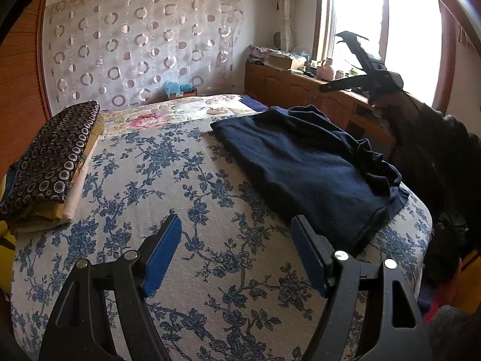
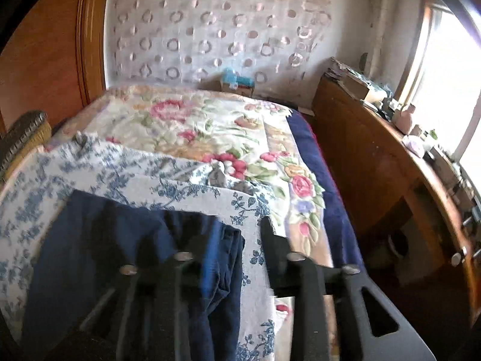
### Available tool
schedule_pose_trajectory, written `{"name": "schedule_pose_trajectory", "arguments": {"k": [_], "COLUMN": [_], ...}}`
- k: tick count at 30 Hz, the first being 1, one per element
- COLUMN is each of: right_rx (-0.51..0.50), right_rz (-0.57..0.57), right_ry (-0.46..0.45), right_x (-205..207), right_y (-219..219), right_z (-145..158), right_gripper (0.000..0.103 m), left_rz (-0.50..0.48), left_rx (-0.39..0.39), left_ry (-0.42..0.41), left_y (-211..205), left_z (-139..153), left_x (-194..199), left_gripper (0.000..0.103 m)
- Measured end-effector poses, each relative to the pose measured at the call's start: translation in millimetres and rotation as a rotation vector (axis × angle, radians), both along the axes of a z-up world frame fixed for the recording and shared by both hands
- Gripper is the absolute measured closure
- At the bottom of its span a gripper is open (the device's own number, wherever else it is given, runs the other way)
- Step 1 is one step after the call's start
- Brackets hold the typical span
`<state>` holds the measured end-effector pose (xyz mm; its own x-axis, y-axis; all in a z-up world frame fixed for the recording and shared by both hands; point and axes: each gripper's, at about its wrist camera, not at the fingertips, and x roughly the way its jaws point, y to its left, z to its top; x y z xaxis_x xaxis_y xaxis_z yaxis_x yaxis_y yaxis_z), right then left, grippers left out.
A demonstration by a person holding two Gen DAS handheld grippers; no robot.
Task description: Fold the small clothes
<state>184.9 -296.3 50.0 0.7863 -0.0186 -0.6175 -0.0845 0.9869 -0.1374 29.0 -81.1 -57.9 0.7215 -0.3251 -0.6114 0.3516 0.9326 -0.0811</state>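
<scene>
The left gripper (image 1: pixel 236 240) hangs low over the bed (image 1: pixel 186 204) with its 2 blue pads (image 1: pixel 163 249) spread wide and nothing between them, likely so it is ready to take an edge. Just beyond its right pad lies the garment (image 1: pixel 303 162), a navy piece spread fairly flat on the blue-flowered sheet, its right side bunched into loose folds near the bed's edge. It seems laid out this way so a fold can be made across it.

From the right wrist view, the right gripper (image 2: pixel 237 240) is above the garment's (image 2: pixel 99 240) bunched side, fingers apart and empty as far as the blur allows; 1 finger overlaps the cloth, the other sits over bare sheet. In the left view it appears raised against the window, well above the bed.

Farther left, a stack (image 1: pixel 51 162) of folded cloth rests at the bed's side, perhaps finished pieces. Behind, a rose-patterned quilt (image 1: pixel 180 111) covers the head of the bed.
</scene>
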Motion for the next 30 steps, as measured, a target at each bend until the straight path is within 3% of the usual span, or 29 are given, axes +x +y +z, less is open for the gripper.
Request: {"name": "schedule_pose_trajectory", "arguments": {"k": [5,13,22,26,27,29,30], "right_rx": [0.053,0.086,0.061,0.063,0.070,0.084,0.084], "right_rz": [0.074,0.181,0.145,0.140,0.138,0.145,0.142], "right_ry": [-0.008,0.046,0.087,0.090,0.077,0.065,0.057], "right_x": [-37.0,-120.2,-171.3,-173.0,-173.9,-170.6,-177.9], "right_y": [5.4,-10.9,-33.2,-33.4,-34.5,-29.1,-26.4], "right_z": [-3.8,-38.3,-52.2,-55.2,-53.0,-51.6,-51.7], "right_gripper": [0.070,0.070,0.070,0.071,0.074,0.093,0.095], "left_rz": [-0.013,-0.043,-0.071,-0.076,-0.077,-0.077,-0.078], "left_rx": [-0.002,0.003,0.014,0.018,0.019,0.022,0.021], "left_ry": [-0.005,0.005,0.012,0.017,0.018,0.020,0.020], "left_y": [-5.7,-19.4,-30.9,-33.4,-33.6,-34.8,-35.1], "left_z": [2.4,1.9,0.7,0.1,-0.3,-1.1,-1.3], "left_x": [-1.3,0.3,-1.6,-1.3,-0.8,0.2,-0.2], "left_gripper": [0.027,0.027,0.027,0.027,0.027,0.027,0.027]}}
